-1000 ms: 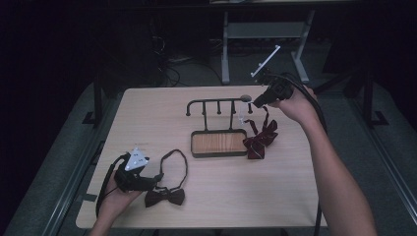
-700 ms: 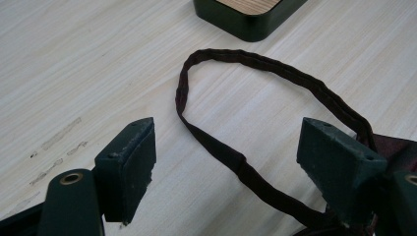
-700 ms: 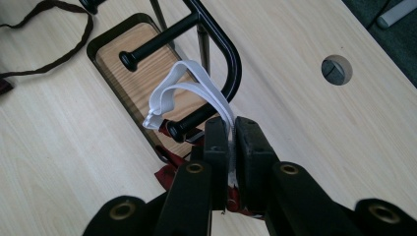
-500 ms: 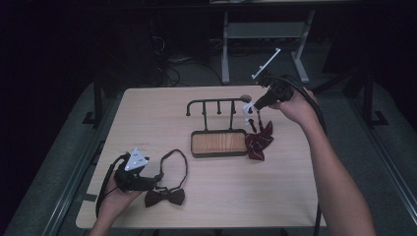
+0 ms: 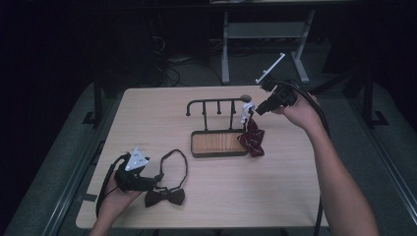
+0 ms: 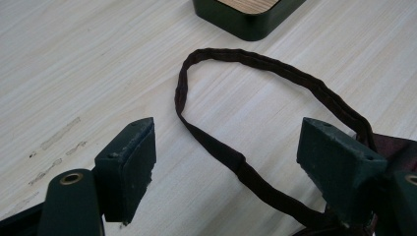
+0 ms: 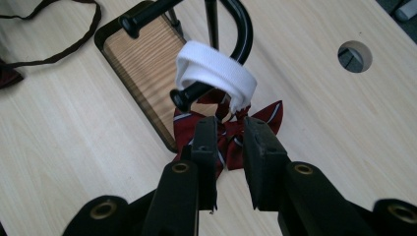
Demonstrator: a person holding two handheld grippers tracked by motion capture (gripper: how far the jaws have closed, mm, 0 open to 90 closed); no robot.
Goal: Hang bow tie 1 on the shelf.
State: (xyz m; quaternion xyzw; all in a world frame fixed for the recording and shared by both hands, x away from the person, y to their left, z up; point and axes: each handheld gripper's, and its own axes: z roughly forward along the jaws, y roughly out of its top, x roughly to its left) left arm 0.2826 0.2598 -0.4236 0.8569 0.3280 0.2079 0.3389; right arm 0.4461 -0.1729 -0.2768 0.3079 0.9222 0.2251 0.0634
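The far end of the black rack (image 5: pixel 216 104) with its wood-inlaid base (image 5: pixel 219 143) is hard to read from the high view, where the right gripper (image 5: pixel 252 110) covers the rack's end hook and the white strap (image 5: pixel 245 109) shows as a pale blur. In the right gripper view the rack (image 7: pixel 243 29) is cut off by the top edge, and the fingers (image 7: pixel 205 142) hide the middle of the red striped bow tie (image 7: pixel 268 115). The white strap (image 7: pixel 216 73) loops over the rack's end peg, and the red striped bow tie (image 5: pixel 252 137) hangs from it, its lower end on the surface (image 5: pixel 275 182) just beside the rack's base on the right hand's side. The right gripper (image 7: pixel 230 147) has its fingers a little apart; they have just been opening, with the tie's knot in the gap behind them, and whether the pads press on it cannot be told. The right forearm stretches from the bottom edge up to the rack's end.

Nearer the person than the rack lies the dark bow tie (image 5: pixel 165 196), its strap (image 6: pixel 255 64) an open loop toward the base. The left gripper (image 5: pixel 156 179) rests low on the surface, fingers (image 6: pixel 129 164) wide apart with the strap lying between them untouched; the bow itself is cut off in the left gripper view's lower right corner.
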